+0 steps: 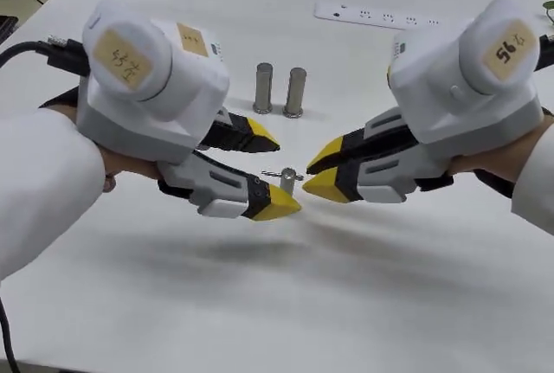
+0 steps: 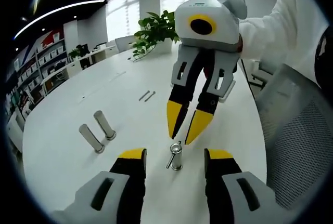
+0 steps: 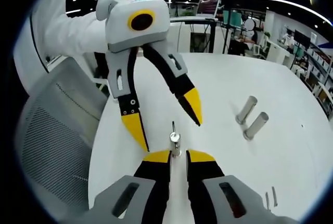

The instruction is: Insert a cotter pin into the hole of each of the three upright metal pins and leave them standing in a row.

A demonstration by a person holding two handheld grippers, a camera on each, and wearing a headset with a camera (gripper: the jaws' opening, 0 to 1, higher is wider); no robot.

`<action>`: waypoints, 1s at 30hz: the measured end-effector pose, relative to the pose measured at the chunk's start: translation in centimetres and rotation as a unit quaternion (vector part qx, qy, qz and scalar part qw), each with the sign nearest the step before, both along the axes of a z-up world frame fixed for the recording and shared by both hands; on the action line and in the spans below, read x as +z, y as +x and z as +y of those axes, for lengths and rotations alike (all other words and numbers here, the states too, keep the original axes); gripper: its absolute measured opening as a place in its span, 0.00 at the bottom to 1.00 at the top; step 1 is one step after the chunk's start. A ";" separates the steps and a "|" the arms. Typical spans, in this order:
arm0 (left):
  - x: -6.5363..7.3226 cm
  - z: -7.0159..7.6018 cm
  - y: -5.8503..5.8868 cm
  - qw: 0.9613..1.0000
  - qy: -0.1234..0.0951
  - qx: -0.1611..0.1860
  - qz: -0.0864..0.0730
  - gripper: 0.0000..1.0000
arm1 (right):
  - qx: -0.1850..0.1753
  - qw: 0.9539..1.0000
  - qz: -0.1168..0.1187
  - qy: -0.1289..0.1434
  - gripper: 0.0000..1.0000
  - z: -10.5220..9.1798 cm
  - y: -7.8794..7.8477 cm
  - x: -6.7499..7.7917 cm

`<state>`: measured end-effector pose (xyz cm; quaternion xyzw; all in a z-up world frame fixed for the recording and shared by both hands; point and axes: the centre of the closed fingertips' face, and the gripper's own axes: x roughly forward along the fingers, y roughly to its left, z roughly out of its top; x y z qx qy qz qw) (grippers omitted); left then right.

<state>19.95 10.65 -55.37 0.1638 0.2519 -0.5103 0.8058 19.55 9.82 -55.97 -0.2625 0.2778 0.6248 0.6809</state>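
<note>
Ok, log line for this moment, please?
front pin: cotter pin in | rear pins: bare, upright | left tool: open | right tool: slightly open, empty

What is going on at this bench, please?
A person holds two grippers over a white table. The left gripper, jaws open, and the right gripper, jaws nearly together, flank a metal pin that already has a cotter pin through it; neither grips it. Two more metal pins stand behind, bare, and two spare cotter pins lie farther off.

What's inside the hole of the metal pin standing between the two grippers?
A cotter pin runs through the metal pin near its top and sticks out sideways. The stretch inside the hole is hidden by the metal.
</note>
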 end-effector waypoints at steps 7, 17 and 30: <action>0.1 0.8 0.0 0.999 -0.028 0.038 0.001 0.73 | 0.001 1.000 0.007 0.008 0.08 0.9 -0.3 0.0; -0.9 1.4 -0.9 0.997 -0.035 0.065 0.025 0.99 | 0.000 1.000 0.013 0.007 0.10 1.7 -0.4 -0.6; -1.8 1.1 -1.4 0.997 -0.028 0.074 0.024 0.99 | 0.003 1.000 0.004 0.013 0.04 2.1 -0.2 -0.9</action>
